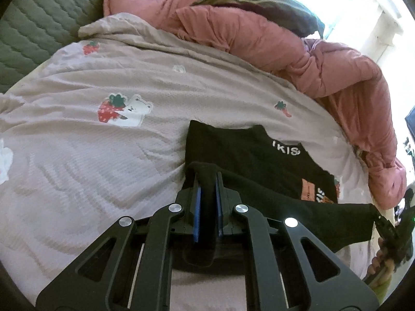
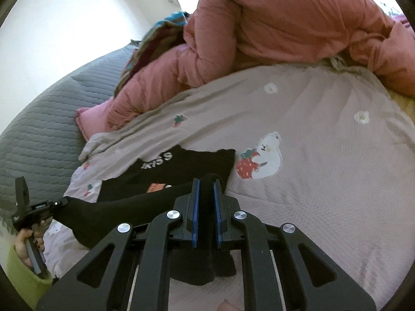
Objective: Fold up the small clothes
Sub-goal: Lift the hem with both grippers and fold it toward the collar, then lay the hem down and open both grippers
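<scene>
A small black garment (image 1: pixel 249 155) with white lettering and an orange patch lies on a pale bedsheet (image 1: pixel 103 155). My left gripper (image 1: pixel 207 178) is shut on one corner of its near edge, fabric bunched between the blue pads. My right gripper (image 2: pixel 206 184) is shut on the other corner of the same edge. The black garment (image 2: pixel 181 163) is lifted and stretched taut between the two grippers, folded over the flat part. The right gripper also shows in the left wrist view (image 1: pixel 386 225), and the left gripper shows in the right wrist view (image 2: pixel 55 203).
A bunched pink duvet (image 1: pixel 285 41) lies along the far side of the bed, with a dark multicoloured cloth (image 1: pixel 272 2) on it. A grey quilted cover (image 2: pixel 33 129) borders the sheet (image 2: pixel 324 181), which carries strawberry and bear prints.
</scene>
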